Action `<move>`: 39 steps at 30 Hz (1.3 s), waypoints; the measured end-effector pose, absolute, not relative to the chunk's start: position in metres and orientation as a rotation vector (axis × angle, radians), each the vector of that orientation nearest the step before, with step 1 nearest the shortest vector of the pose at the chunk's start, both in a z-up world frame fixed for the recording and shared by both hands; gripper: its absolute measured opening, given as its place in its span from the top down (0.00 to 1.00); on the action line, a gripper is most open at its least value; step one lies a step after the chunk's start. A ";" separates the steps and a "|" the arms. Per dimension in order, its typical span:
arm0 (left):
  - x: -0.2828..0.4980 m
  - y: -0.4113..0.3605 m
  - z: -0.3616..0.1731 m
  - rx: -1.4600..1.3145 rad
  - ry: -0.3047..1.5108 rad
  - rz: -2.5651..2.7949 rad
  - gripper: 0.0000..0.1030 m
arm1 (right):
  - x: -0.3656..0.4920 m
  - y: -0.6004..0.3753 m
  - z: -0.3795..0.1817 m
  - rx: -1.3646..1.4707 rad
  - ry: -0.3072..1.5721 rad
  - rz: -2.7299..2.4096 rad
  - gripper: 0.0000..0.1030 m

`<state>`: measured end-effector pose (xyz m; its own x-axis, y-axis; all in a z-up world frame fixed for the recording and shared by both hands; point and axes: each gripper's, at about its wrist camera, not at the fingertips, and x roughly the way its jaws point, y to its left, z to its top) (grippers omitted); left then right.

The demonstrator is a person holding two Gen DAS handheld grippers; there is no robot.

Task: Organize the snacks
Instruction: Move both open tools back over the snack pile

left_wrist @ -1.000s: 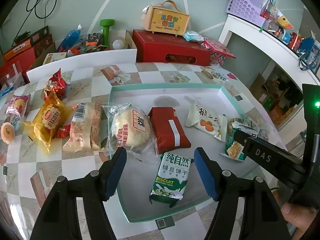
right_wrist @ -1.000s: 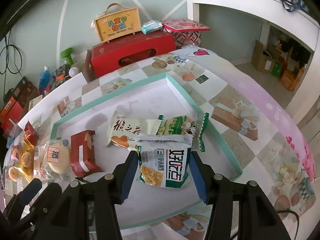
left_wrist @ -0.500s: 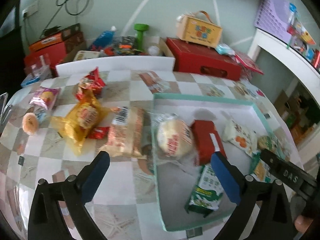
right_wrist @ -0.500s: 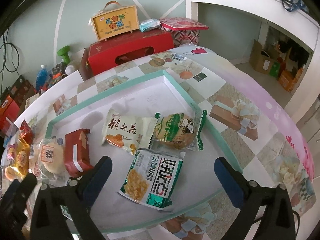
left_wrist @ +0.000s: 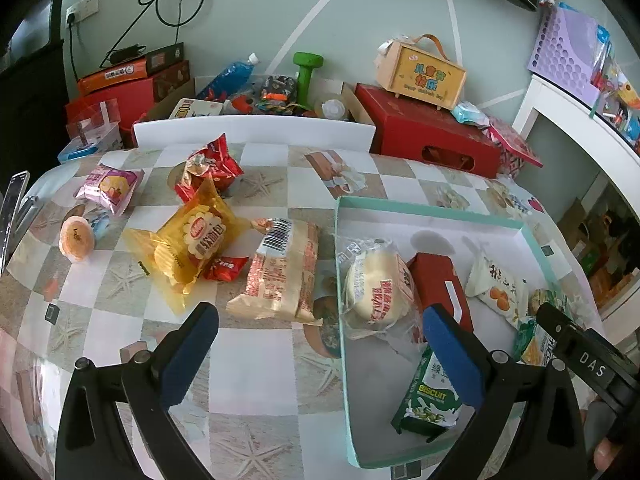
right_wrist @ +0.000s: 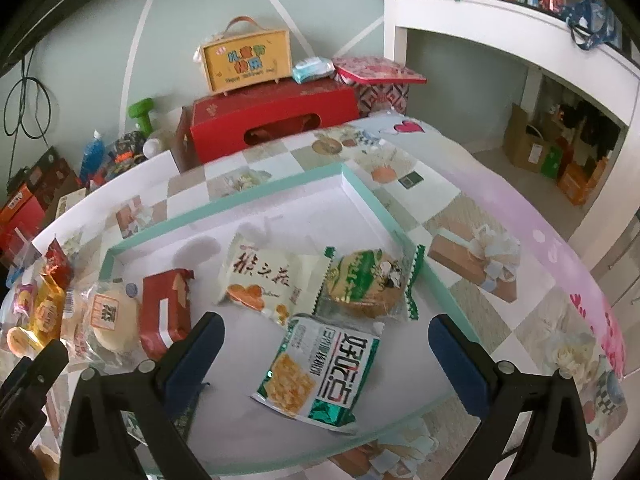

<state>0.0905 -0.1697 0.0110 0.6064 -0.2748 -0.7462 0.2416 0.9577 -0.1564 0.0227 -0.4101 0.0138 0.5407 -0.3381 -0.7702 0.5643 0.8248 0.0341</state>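
My left gripper is spread wide and grasps nothing; it hangs above the table, straddling the left wall of the tray. The bread pack lies flat on the table just ahead of its left finger, outside the tray and close to the tray wall. The bun sits inside the tray against that wall, ahead of the right finger, with the red pack touching it on the far side. The biscuit pack lies in the tray's near part, partly hidden behind the right finger. Further left on the table I note the yellow pack, a red bag, a pink pack and a small cake, all well apart from the tray. My right gripper is likewise spread wide and empty, poised over the tray. The cracker pack lies flat on the tray floor between its fingers, touching neither. Just beyond it lie the white pack and the green pack, overlapping at their edges, the green one against the right tray wall. The red pack and bun lie at the tray's left end, near the left finger.
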 end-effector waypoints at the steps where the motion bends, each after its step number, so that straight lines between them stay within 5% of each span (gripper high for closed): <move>1: 0.091 -0.167 0.011 -0.047 0.866 -0.294 0.01 | 0.023 -0.409 0.015 0.298 0.830 -0.542 0.00; 39: 0.105 0.040 0.002 -0.269 0.861 0.172 0.01 | 0.082 -0.209 0.016 0.158 0.781 -0.008 0.00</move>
